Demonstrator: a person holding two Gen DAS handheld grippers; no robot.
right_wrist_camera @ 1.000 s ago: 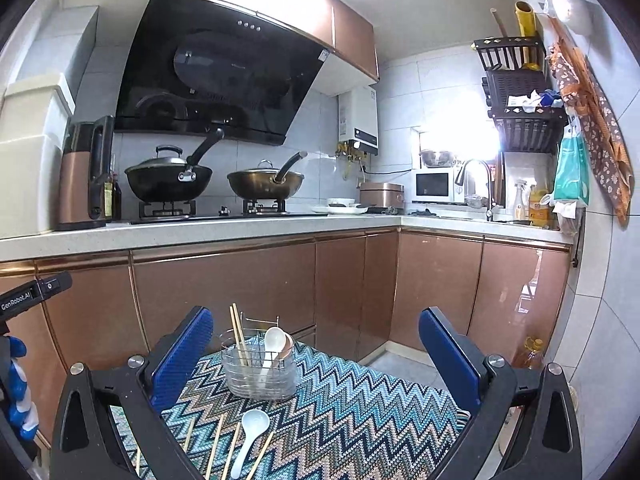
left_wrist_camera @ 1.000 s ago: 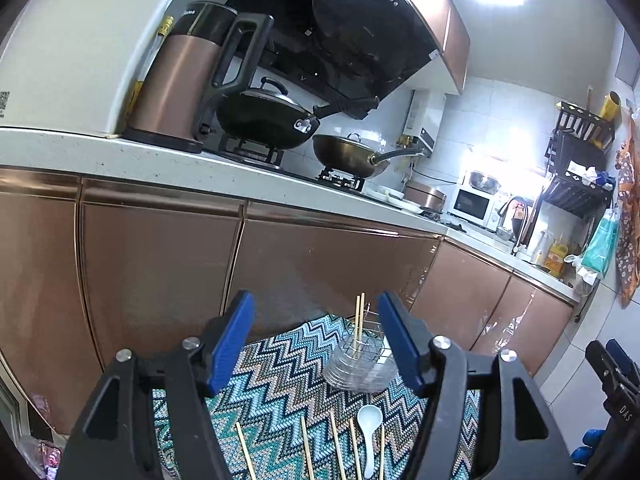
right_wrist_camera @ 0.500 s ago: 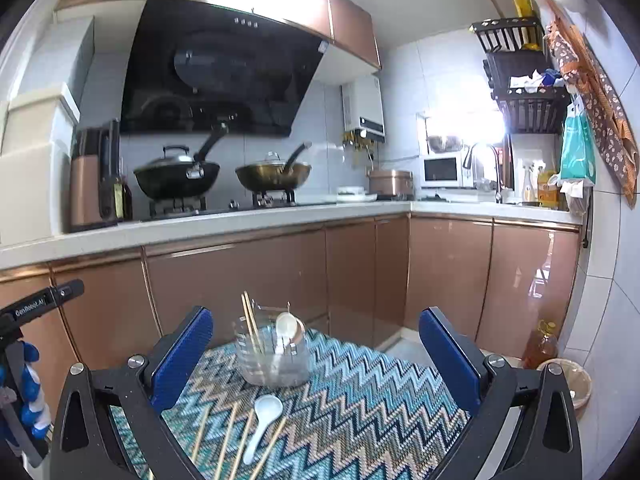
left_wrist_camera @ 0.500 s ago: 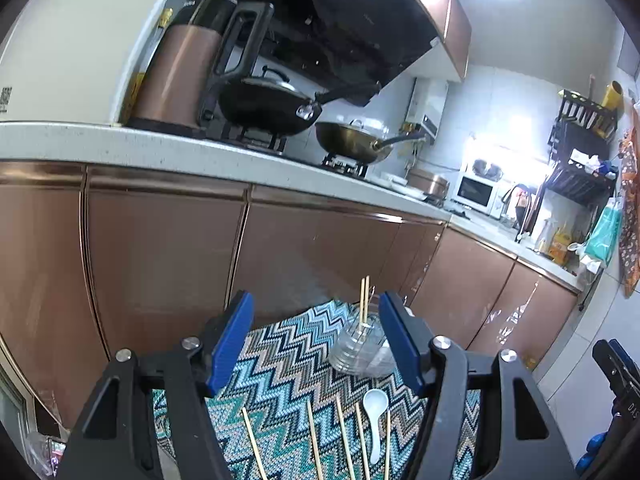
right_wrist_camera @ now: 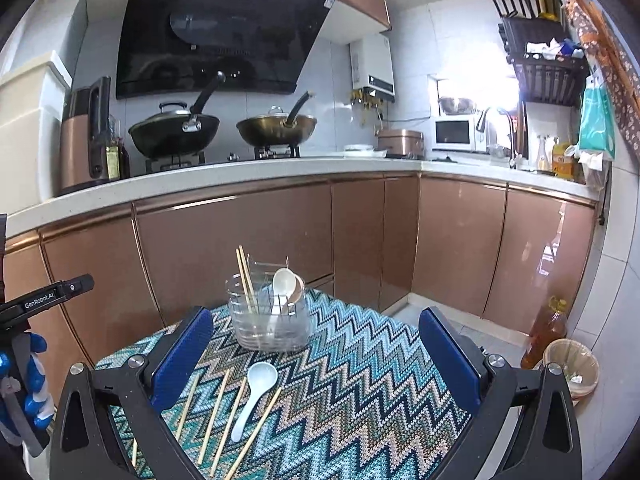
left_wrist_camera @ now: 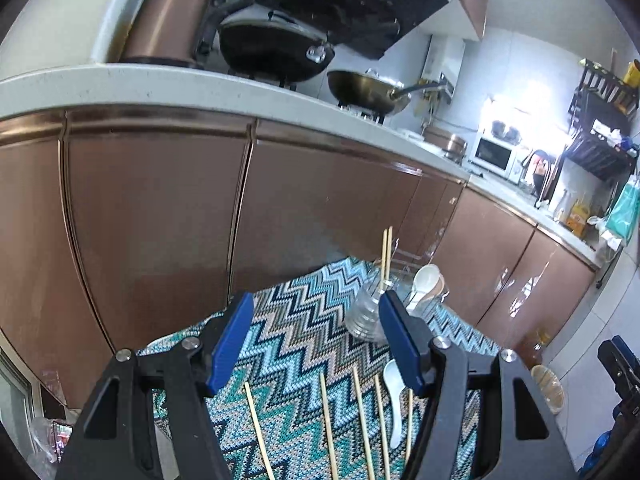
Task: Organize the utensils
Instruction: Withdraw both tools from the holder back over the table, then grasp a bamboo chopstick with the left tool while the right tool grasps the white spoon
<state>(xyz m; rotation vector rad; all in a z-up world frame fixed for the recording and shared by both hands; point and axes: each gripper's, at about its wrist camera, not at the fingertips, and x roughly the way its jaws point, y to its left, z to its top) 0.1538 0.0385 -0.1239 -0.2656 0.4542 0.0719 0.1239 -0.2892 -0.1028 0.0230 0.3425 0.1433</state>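
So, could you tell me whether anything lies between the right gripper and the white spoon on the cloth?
Nothing visible does. The right gripper is open and the white spoon lies in plain view between loose chopsticks, which flank it closely.

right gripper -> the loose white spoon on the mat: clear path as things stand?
Probably yes. The right gripper is open and empty, and the white spoon lies flat between its fingers' line. Only loose chopsticks flank it closely and might get pinched along.

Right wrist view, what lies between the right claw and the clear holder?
A white spoon and loose chopsticks on the zigzag cloth, ahead of the open claw, short of the holder.
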